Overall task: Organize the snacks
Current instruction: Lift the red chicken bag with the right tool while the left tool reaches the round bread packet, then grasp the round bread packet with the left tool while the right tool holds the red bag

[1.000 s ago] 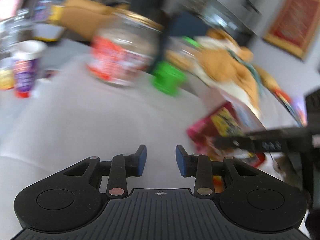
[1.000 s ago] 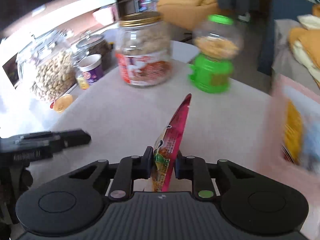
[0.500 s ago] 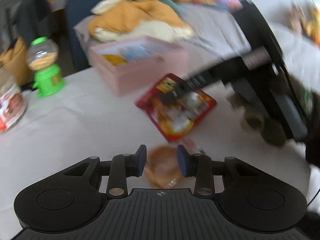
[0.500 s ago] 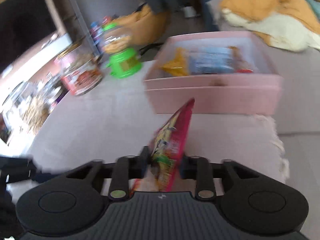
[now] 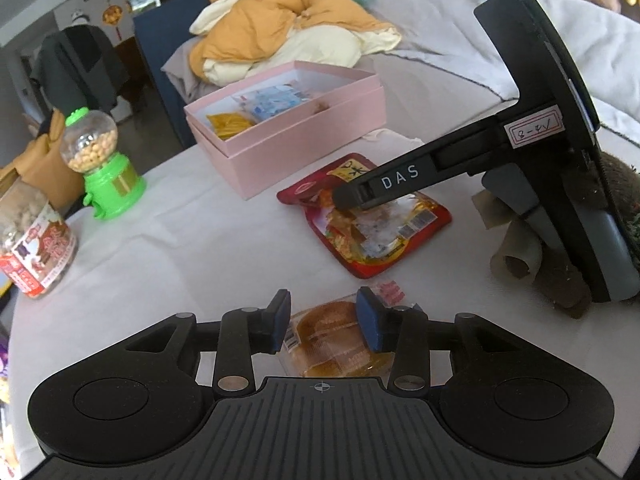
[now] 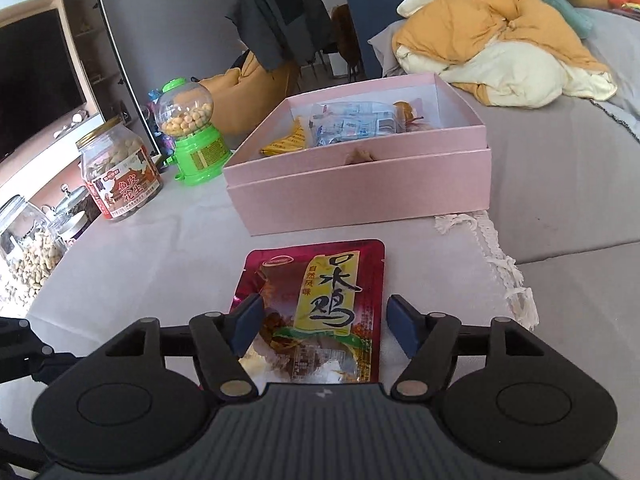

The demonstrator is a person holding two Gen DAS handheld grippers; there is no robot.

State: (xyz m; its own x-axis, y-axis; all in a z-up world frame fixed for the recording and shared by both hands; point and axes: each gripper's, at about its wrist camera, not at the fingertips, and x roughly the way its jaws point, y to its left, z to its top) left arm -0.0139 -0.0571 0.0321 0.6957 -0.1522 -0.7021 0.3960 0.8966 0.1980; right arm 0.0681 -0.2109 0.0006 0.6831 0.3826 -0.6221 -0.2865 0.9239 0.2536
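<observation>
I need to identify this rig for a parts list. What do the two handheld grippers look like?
Both are black plastic with ribbed bodies, round side discs and blue pads on the fingers. The left gripper matches the right gripper. Seen from the left wrist, the right one carries "DAS" lettering and a handwritten white label.

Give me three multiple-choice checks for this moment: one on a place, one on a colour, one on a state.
1. Where does the red snack pouch lie?
A. inside the pink box
B. flat on the white cloth in front of the pink box
C. on the bed

2. What colour is the base of the candy dispenser?
A. green
B. blue
C. red

3. How is the pink box?
A. closed with a lid
B. tipped on its side
C. open, with snacks inside

Answers: B, the pouch lies short of the box's front wall; A, its base is bright green; C, packets show inside the open top.
</observation>
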